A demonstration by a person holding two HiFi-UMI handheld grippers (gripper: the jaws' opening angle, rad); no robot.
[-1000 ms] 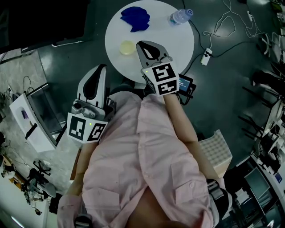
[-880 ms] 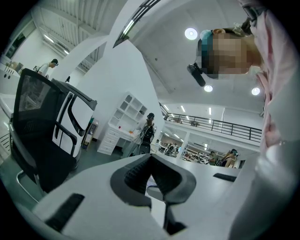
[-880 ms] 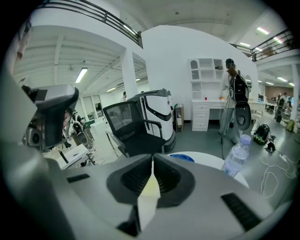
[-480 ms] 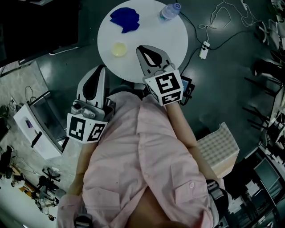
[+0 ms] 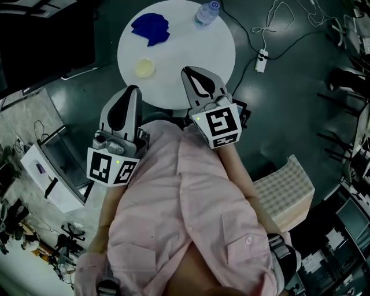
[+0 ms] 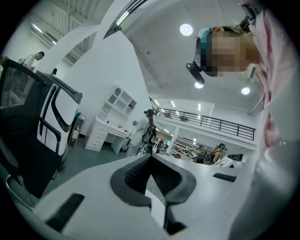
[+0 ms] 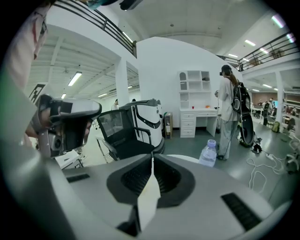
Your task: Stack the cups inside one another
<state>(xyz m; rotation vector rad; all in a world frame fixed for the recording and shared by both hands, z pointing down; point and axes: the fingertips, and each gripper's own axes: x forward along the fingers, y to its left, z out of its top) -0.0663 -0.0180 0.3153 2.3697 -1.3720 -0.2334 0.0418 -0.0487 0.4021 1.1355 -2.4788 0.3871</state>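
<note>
A small yellow cup stands open side up on the round white table, near its left edge. Behind it lies a crumpled blue thing; I cannot tell whether it is a cup. My right gripper is shut and empty, its tip over the table's near edge, to the right of the yellow cup. In its own view the right gripper has its jaws closed together. My left gripper hangs shut and empty off the table's near left side, and the left gripper points level into the room.
A clear water bottle stands at the table's far edge, the same bottle showing ahead of the right jaws. A black office chair stands beyond the table. Cables and a power strip lie on the floor at right. A person stands far off.
The table and its things have slid up and left in the head view. My right gripper has drawn back from beside the yellow cup to the table's near edge. Both stay shut.
</note>
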